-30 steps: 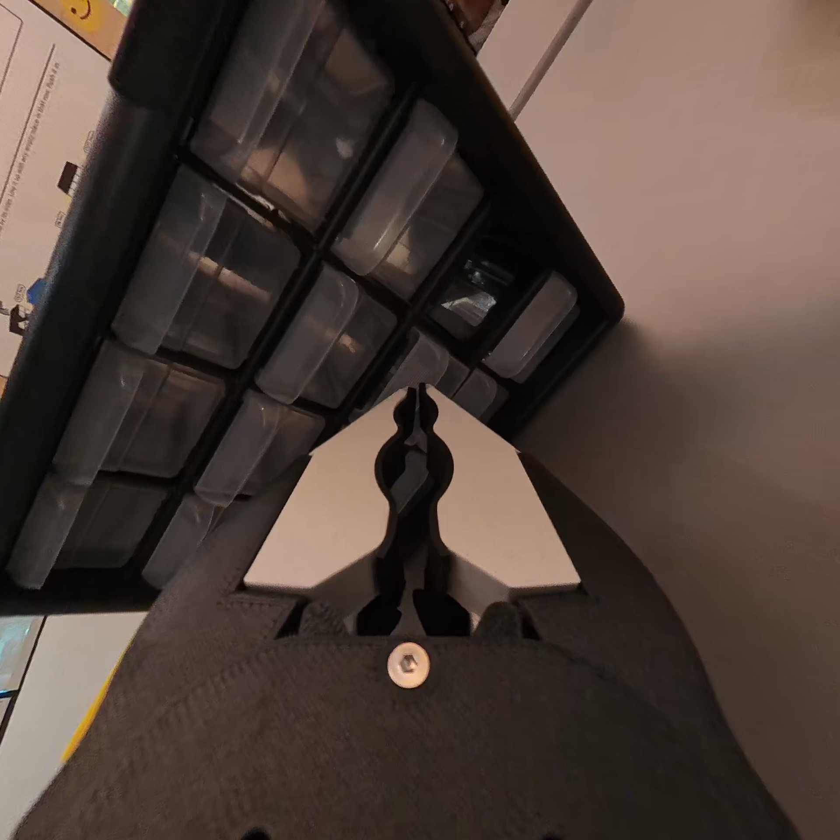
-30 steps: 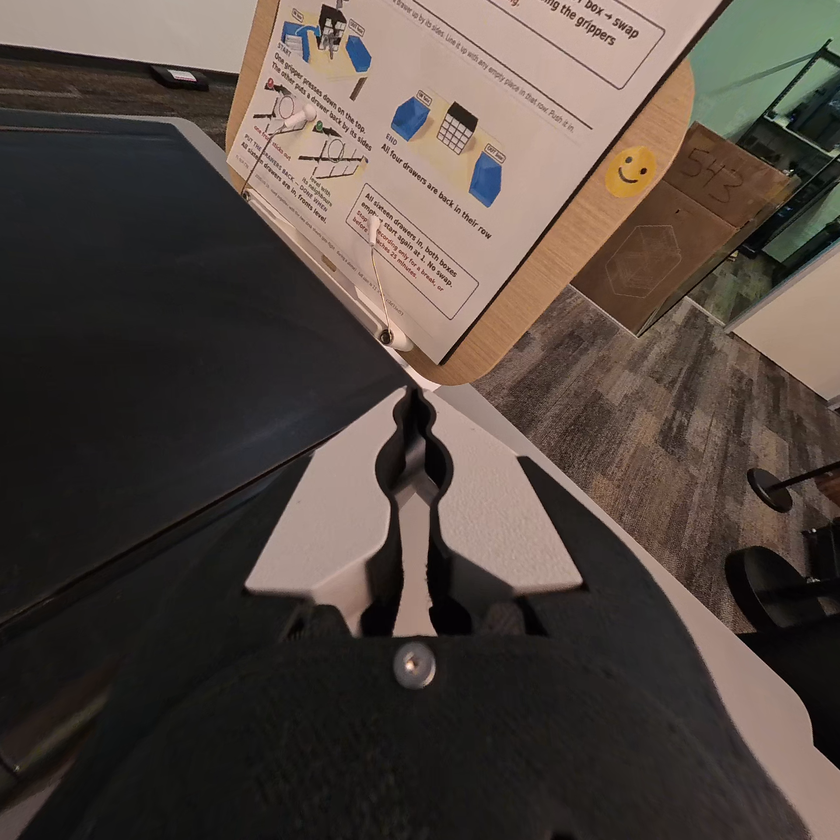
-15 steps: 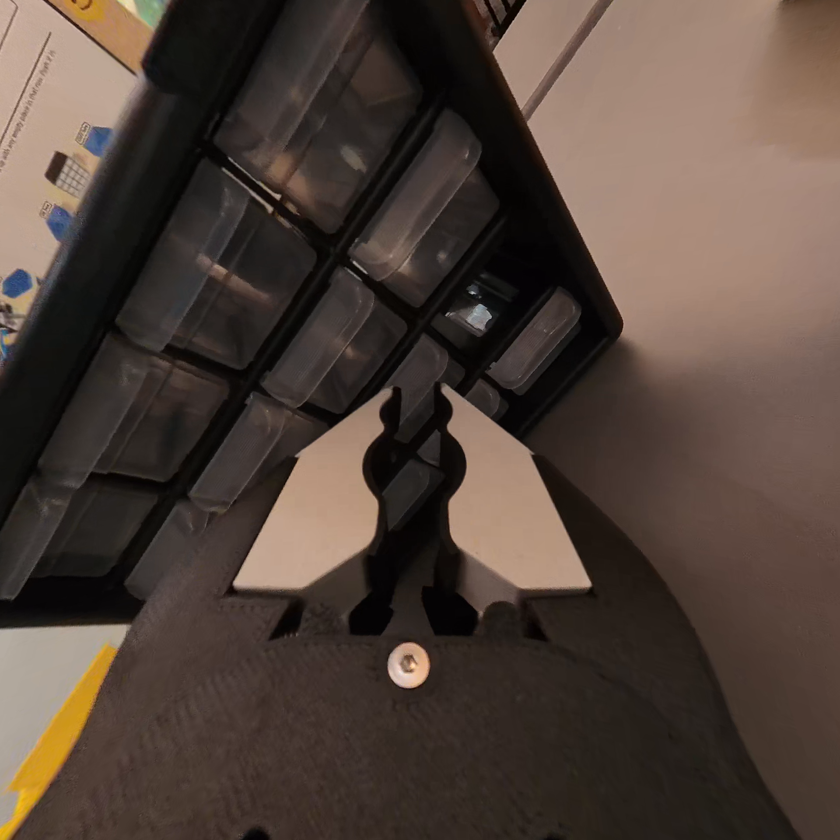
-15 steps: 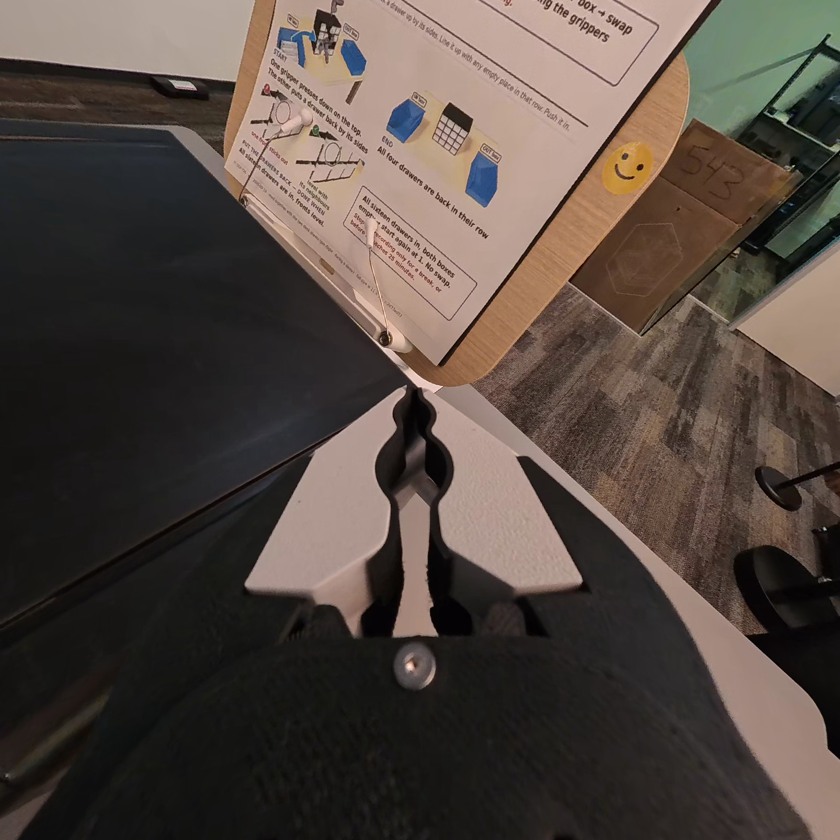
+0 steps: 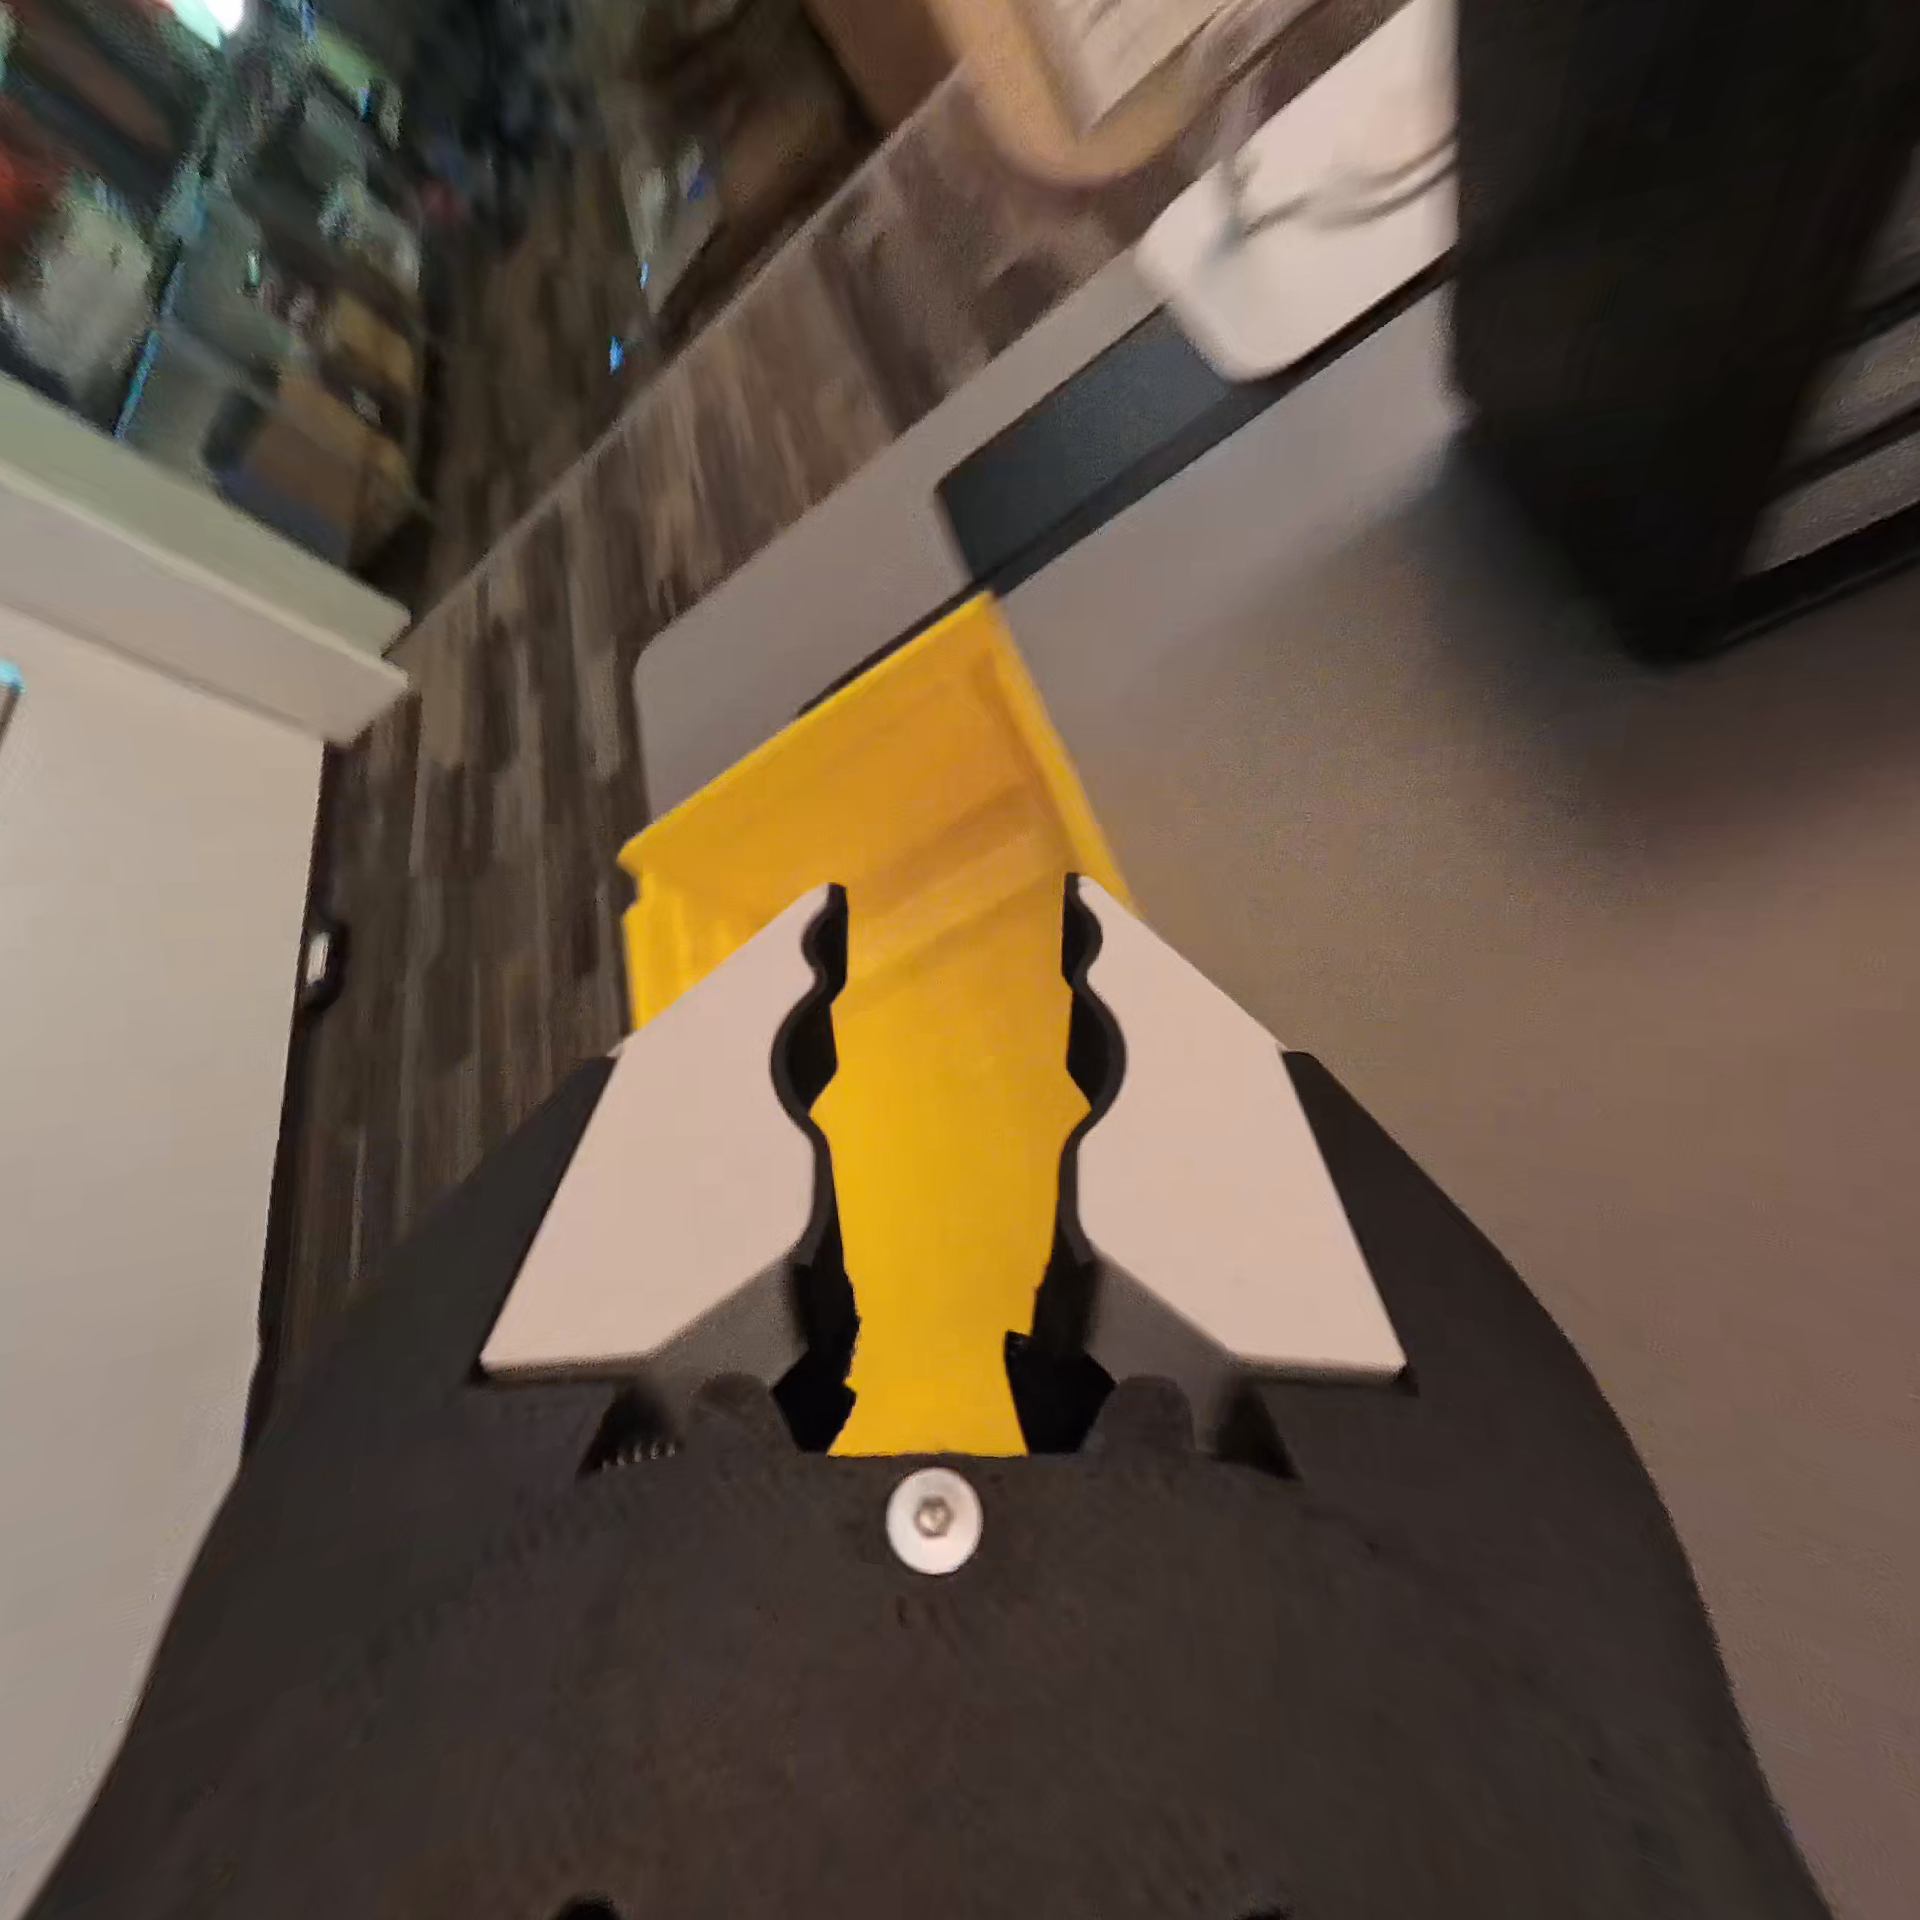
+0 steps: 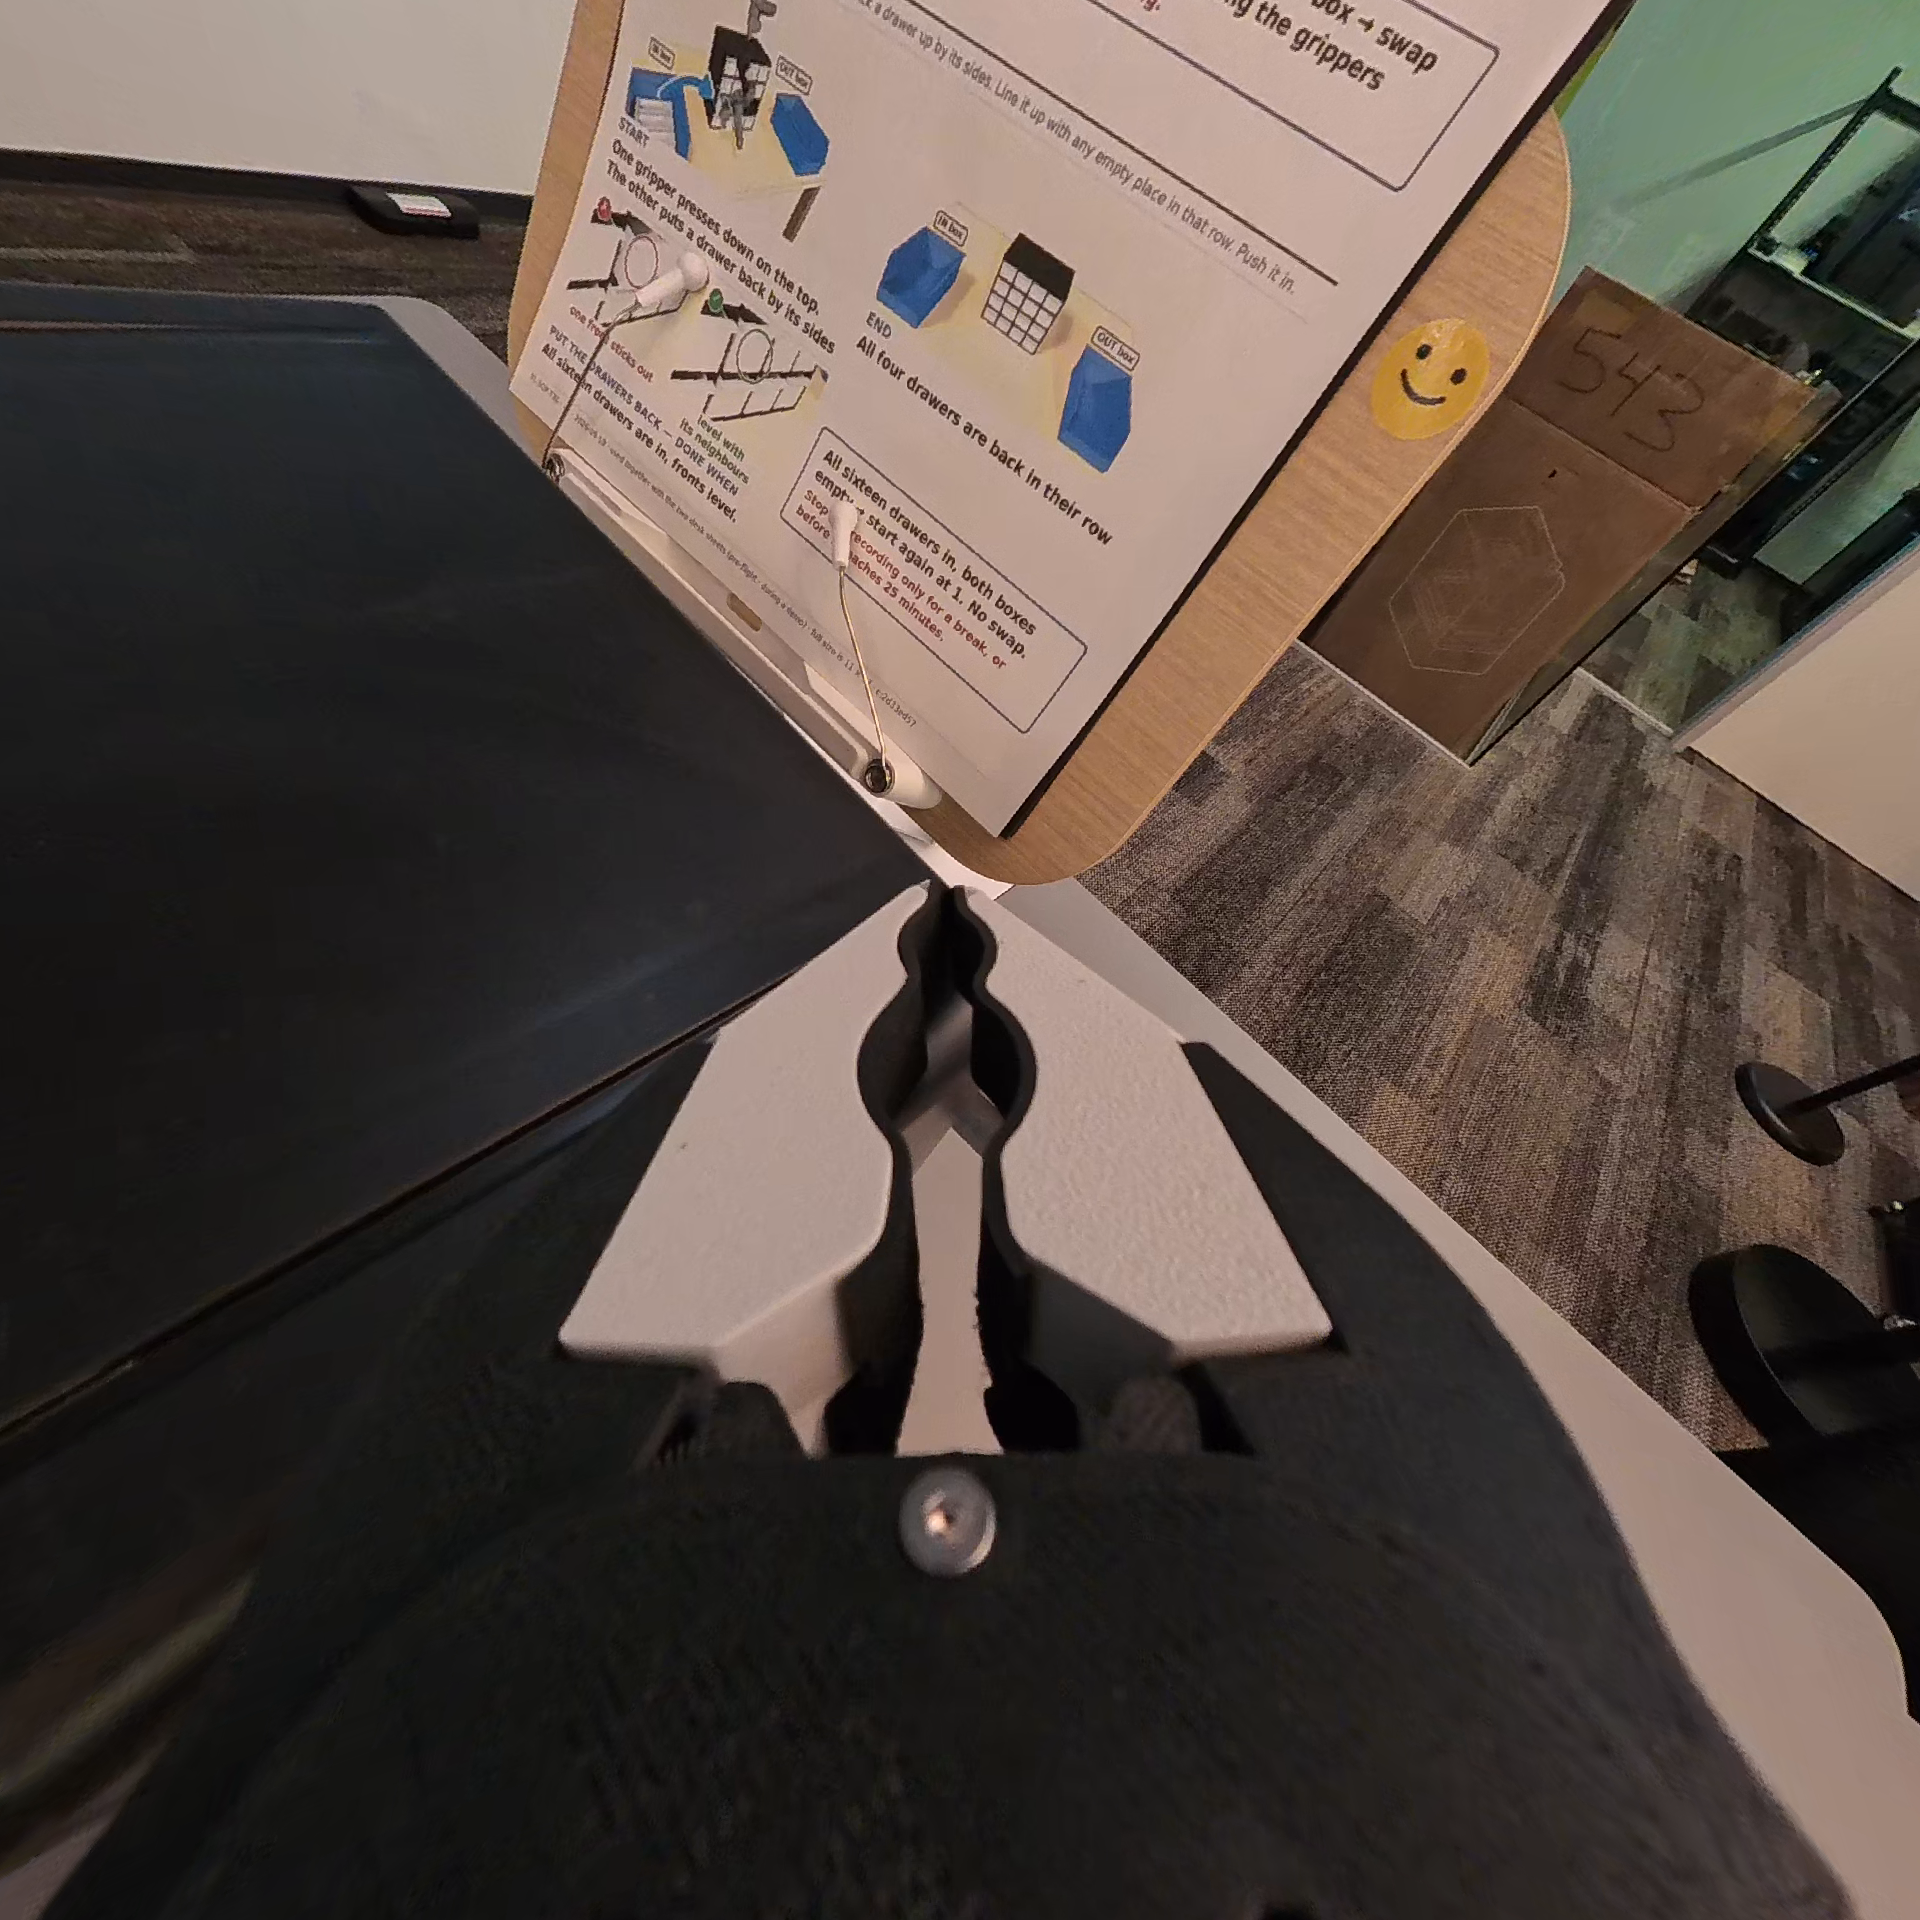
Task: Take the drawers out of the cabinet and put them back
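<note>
The black drawer cabinet (image 5: 1662, 312) stands blurred at the upper right of the left wrist view; its drawers do not show. My left gripper (image 5: 951, 894) is open and empty, with its fingers over a yellow bin (image 5: 862, 790) at the table's corner. In the right wrist view the cabinet's flat black top (image 6: 364, 727) fills the left side. My right gripper (image 6: 945, 899) is shut and empty, its tips at the corner edge of that top. I cannot tell whether it touches the top.
The grey table (image 5: 1455, 935) runs right of the yellow bin. A white instruction sheet on a wooden board (image 6: 1039, 312) stands behind the cabinet. A cardboard box (image 6: 1558, 499) and black stand bases (image 6: 1787, 1122) sit on the carpet beyond the table edge. The grippers' ends are close to 50 cm from one another.
My left gripper has swung away from the cabinet's drawer fronts to the yellow bin, and its jaws have opened wider. My right gripper has stayed shut at the cabinet top.
</note>
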Demonstrator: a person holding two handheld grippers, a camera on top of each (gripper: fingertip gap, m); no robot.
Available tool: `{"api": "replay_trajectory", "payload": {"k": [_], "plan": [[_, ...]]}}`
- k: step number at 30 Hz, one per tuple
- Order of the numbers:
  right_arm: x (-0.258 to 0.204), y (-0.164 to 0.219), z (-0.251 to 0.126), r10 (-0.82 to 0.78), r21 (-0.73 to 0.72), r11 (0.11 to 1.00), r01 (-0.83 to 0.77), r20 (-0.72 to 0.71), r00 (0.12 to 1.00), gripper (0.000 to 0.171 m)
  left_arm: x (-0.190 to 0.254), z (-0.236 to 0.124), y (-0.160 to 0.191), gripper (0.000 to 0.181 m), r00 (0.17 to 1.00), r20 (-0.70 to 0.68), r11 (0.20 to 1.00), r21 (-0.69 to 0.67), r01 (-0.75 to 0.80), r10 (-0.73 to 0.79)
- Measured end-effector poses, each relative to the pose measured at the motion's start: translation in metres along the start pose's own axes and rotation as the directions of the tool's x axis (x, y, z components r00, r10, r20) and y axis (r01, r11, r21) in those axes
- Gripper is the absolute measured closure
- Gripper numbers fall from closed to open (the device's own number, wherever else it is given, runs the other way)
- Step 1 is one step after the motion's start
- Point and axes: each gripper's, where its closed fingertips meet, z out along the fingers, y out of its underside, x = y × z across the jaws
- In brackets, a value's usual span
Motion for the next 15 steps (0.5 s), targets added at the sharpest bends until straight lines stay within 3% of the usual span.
{"api": "replay_trajectory", "payload": {"k": [3,7,9,13,15], "plan": [[0.0,0.0,0.0,-0.003,0.0,1.0,0.003,0.001,1.0,0.171,-0.017,0.034,0.033,0.138,0.99,-0.143,0.999,-0.045,-0.017,0.01],[0.001,0.0,0.001,0.007,0.009,1.0,-0.007,0.003,1.0,0.171,-0.017,0.094,0.065,0.128,0.956,-0.212,0.963,-0.13,-0.234,0.203],[0.001,0.0,0.001,0.013,0.014,1.0,-0.013,0.009,1.0,0.171,-0.012,0.125,0.077,0.126,0.935,-0.272,0.945,-0.169,-0.281,0.229],[0.004,0.0,0.002,0.003,0.009,1.0,-0.003,-0.017,1.0,0.171,-0.012,0.172,0.098,0.129,0.901,-0.367,0.908,-0.25,-0.337,0.233],[0.008,0.001,0.004,-0.052,-0.012,0.999,0.051,-0.087,0.995,0.171,-0.016,0.187,0.113,0.143,0.89,-0.398,0.883,-0.305,-0.358,0.223]]}}
